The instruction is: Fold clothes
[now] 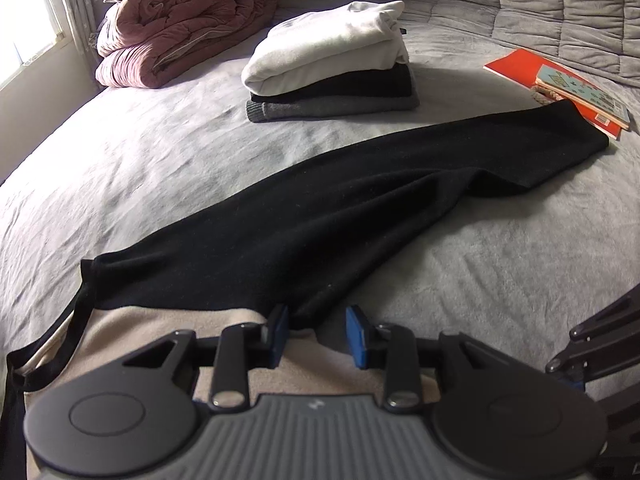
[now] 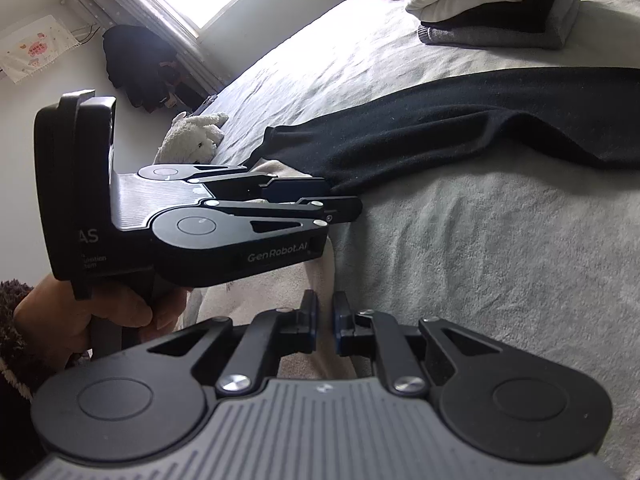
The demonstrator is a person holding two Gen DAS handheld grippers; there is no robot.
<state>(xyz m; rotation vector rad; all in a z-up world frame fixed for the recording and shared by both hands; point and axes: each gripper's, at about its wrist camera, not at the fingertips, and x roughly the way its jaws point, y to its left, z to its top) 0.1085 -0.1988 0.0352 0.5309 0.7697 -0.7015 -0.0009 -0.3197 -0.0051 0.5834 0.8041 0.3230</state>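
Observation:
A black garment (image 1: 340,208) with a beige panel (image 1: 160,332) lies spread on the grey bed (image 1: 500,264), and its long sleeve reaches toward the upper right. My left gripper (image 1: 319,334) hovers over the garment's near edge. It is open, and a black fold of cloth lies between its blue pads (image 1: 280,332) without being pinched. In the right wrist view the left gripper (image 2: 332,198) is seen from the side at the black garment (image 2: 480,128), with a hand (image 2: 100,312) on its handle. My right gripper (image 2: 326,320) is shut to a narrow slit above beige cloth (image 2: 320,272), holding nothing.
A stack of folded clothes (image 1: 328,68) sits mid-bed, white on top. A rolled pink quilt (image 1: 180,28) lies at the back left. Red and patterned books (image 1: 560,84) rest by the sleeve end. A white plush toy (image 2: 196,136) lies at the bed's edge below the window.

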